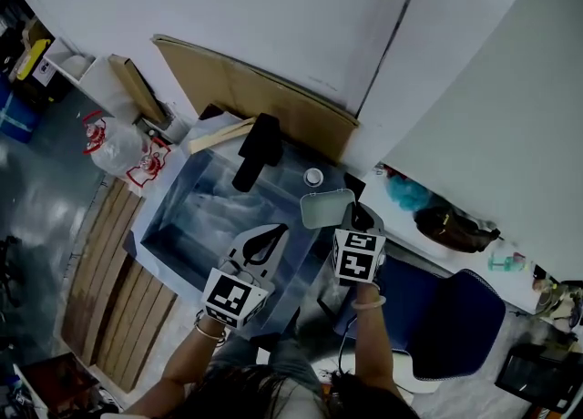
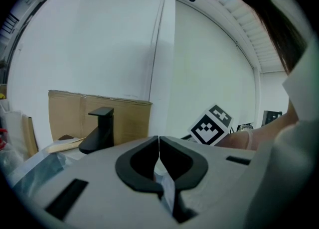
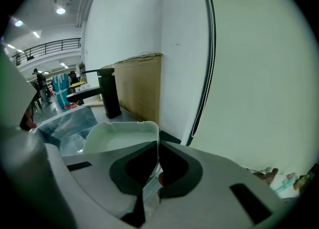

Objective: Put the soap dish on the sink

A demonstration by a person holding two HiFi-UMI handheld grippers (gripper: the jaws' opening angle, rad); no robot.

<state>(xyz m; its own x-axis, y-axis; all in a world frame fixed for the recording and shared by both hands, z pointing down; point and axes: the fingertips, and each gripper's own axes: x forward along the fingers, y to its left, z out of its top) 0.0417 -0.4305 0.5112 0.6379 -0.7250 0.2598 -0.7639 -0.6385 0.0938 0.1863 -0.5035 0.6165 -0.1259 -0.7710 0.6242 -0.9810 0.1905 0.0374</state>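
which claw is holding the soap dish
The right claw, jaws closed on the pale green soap dish; the left claw is closed on nothing.

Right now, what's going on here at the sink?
A person works with a gripper in each hand. The right gripper is shut on the rim of the soap dish, holding it at the back right corner of the sink, near the faucet. Whether the dish touches the sink yet is unclear. The left gripper is shut and empty, near the sink's front.
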